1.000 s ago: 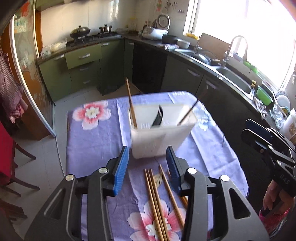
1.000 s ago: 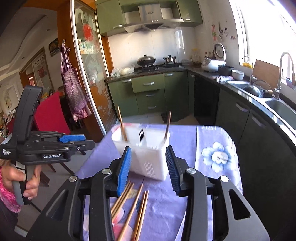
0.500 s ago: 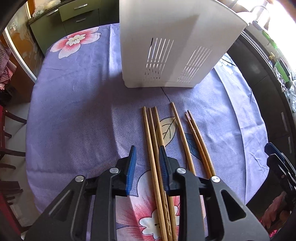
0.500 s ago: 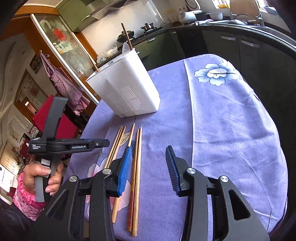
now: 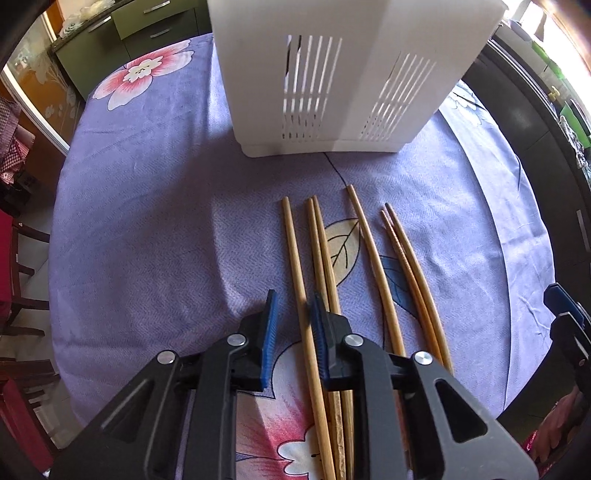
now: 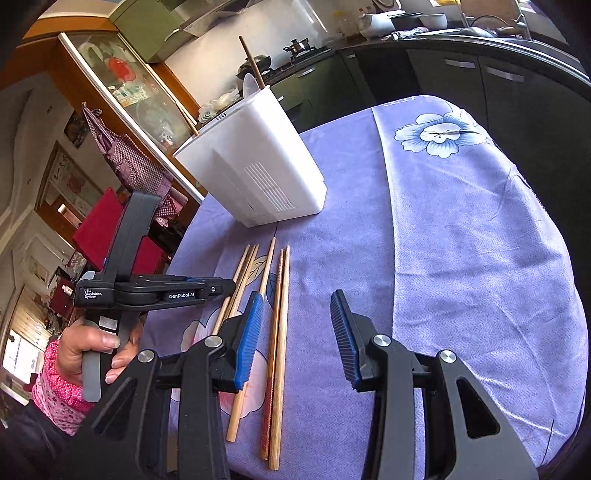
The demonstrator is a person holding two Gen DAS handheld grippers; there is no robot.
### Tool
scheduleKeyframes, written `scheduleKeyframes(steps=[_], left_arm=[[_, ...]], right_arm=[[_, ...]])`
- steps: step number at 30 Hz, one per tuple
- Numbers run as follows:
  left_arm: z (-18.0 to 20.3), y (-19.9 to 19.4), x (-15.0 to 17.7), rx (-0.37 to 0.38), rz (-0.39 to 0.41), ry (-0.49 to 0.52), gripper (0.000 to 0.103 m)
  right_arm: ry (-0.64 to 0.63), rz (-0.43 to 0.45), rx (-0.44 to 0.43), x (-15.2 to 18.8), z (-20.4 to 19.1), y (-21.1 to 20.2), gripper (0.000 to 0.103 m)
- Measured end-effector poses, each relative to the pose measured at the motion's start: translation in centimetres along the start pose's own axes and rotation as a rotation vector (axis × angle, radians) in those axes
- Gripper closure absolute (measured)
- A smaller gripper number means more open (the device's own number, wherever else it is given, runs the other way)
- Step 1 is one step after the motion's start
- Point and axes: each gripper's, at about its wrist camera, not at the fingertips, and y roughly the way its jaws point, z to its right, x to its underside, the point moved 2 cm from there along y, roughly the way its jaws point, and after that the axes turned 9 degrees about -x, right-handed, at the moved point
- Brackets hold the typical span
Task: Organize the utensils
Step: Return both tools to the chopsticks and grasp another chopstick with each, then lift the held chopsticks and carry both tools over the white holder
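Chopsticks (image 5: 321, 266) point lengthwise toward holder (image 5: 347, 74); left jaws straddle one, right jaws spread.

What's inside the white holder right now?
In the white holder, two chopsticks and a pale utensil tip poke above the rim. Its walls cover everything lower.

Purple floral tablecloth (image 5: 155, 206) covers table; green cabinets (image 5: 147, 26) beyond far edge; red chair (image 6: 99, 229) off left edge; checked apron (image 6: 125, 155) hangs by glass door (image 6: 122, 81)
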Motion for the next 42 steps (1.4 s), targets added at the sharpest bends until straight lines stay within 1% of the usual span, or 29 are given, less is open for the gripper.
scheduleKeyframes(steps=[2, 5, 8, 10, 12, 14, 19, 22, 24, 26, 29, 31, 35, 36, 39, 41, 42], left_arm=[[0.1, 0.1, 0.0, -0.032, 0.006, 0.011, 0.095], [0.0, 0.1, 0.1, -0.038, 0.008, 0.017, 0.096], [-0.6, -0.2, 0.3, -0.017, 0.012, -0.001, 0.097], [-1.2, -0.9, 0.5, 0.002, 0.044, -0.018, 0.097], [-1.8, -2.2, 0.8, -0.001, 0.091, -0.029, 0.097], [-2.4, -3.2, 1.1, 0.002, 0.12, -0.036, 0.097], [-3.2, -4.3, 1.6, 0.021, 0.14, -0.037, 0.097], [-3.3, -4.3, 1.9, 0.033, 0.139, -0.035, 0.097], [-3.4, -4.2, 2.1, 0.043, 0.135, -0.033, 0.097], [-3.6, -4.0, 2.2, 0.052, 0.133, -0.034, 0.097], [-3.7, -3.9, 2.1, 0.062, 0.132, -0.038, 0.097], [-3.8, -3.9, 2.1, 0.064, 0.132, -0.038, 0.097], [-3.9, -3.9, 2.1, 0.069, 0.132, -0.038, 0.097], [-4.0, -3.9, 2.1, 0.069, 0.132, -0.038, 0.097], [-4.1, -3.9, 2.2, 0.068, 0.132, -0.041, 0.097], [-4.2, -4.1, 2.2, 0.07, 0.135, -0.044, 0.097], [-4.3, -4.1, 2.3, 0.072, 0.137, -0.045, 0.097]], right_arm=[[-0.012, -0.011, 0.009, -0.1, -0.2, 0.3, 0.064], [-0.067, -0.064, 0.045, -0.4, -0.8, 1.8, 0.064], [-0.133, -0.141, 0.1, -0.9, -1.1, 4.4, 0.064], [-0.193, -0.183, 0.139, -1.1, -1.5, 6.2, 0.064], [-0.238, -0.216, 0.153, -1.2, -1.8, 7.8, 0.064], [-0.265, -0.24, 0.165, -1.2, -2.0, 9.0, 0.064], [-0.301, -0.275, 0.201, -1.4, -2.0, 11.2, 0.064], [-0.325, -0.285, 0.253, -1.3, -1.8, 12.0, 0.064], [-0.327, -0.282, 0.269, -1.5, -1.6, 12.0, 0.064], [-0.325, -0.263, 0.313, -1.9, -1.2, 11.7, 0.064], [-0.32, -0.268, 0.291, -2.1, -1.4, 11.5, 0.064], [-0.342, -0.287, 0.304, -1.8, -1.7, 12.0, 0.064], [-0.361, -0.316, 0.321, -1.6, -1.9, 13.3, 0.07], [-0.371, -0.321, 0.323, -1.6, -2.2, 13.5, 0.075], [-0.388, -0.337, 0.323, -1.6, -2.7, 14.4, 0.084], [-0.357, -0.353, 0.3, -2.0, -2.7, 14.6, 0.091], [-0.342, -0.355, 0.306, -2.3, -2.5, 14.6, 0.094]])
